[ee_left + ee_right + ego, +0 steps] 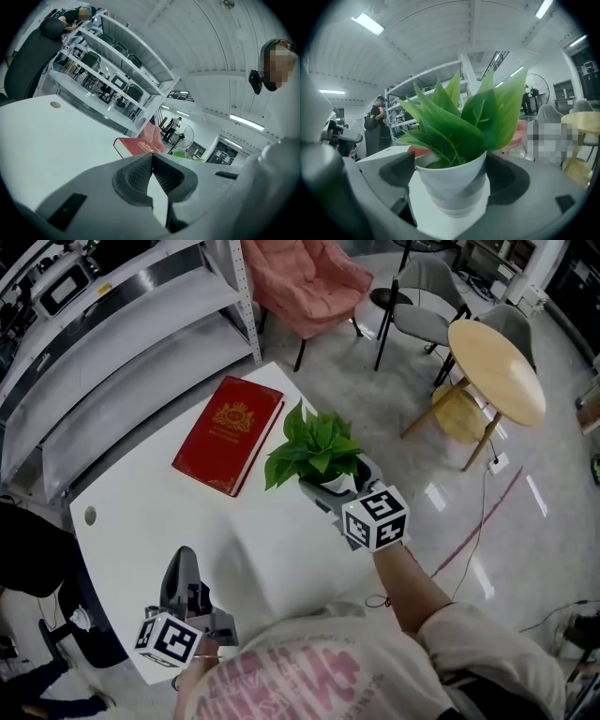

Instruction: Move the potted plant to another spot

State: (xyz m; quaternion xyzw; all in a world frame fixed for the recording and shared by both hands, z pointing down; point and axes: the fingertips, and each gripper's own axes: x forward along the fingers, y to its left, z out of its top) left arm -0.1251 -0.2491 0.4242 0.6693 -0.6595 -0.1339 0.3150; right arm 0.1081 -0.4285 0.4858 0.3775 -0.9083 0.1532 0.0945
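Starting at the left, the left gripper (183, 561) is parked low over the near-left part of the white table (131, 512). Its own view shows the jaws pinched together at the tips with nothing between them, just bare tabletop behind, so it's sitting this one out. Next over is the red book (228, 433), lying flat toward the far side of the table. Just beside it on the right is the potted plant (317, 454), in a small white pot with green leaves, close to the table's right edge. The right gripper (339, 486) has a jaw on each side of the pot, and in its own view both pads look pressed against the pot wall just under the rim, so I'd call that a closed grip on the pot. I can't tell if the base is off the table, since it looks like it's resting on it or barely clear. My read is that the grab is done and the carry hasn't really started. The next move should be a straight lift, keeping the pot upright so it doesn't slip down in the jaws. Then it needs to swing to a free patch of table away from the book and the edge, since there's only floor out to the right.
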